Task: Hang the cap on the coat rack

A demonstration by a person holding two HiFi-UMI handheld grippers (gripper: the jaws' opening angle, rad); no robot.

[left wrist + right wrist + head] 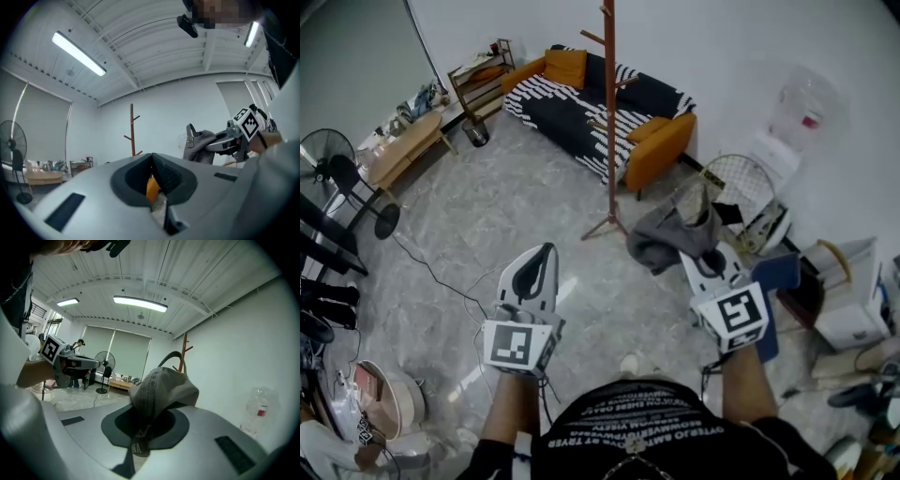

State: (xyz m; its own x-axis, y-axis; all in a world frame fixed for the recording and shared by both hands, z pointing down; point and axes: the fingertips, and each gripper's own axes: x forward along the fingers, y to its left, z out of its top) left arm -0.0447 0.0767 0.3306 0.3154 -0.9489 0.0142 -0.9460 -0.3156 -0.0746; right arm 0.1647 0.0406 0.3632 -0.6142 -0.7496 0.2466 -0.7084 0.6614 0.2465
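Observation:
A tall brown wooden coat rack (609, 112) stands on the marble floor in front of the sofa; it also shows in the left gripper view (132, 131) and behind the cap in the right gripper view (184, 350). My right gripper (703, 258) is shut on a grey cap (670, 239), which hangs from its tips to the right of the rack's base. In the right gripper view the cap (161, 387) bulges up out of the shut jaws (145, 420). My left gripper (534, 272) is held level beside it, jaws together and holding nothing (152, 164).
A striped sofa with orange cushions (600, 103) stands behind the rack. A standing fan (337, 178) and a low table (403, 145) are at the left. A water dispenser (792, 122), a fan grille (736, 183) and boxes (848, 300) crowd the right wall. A cable (441, 277) crosses the floor.

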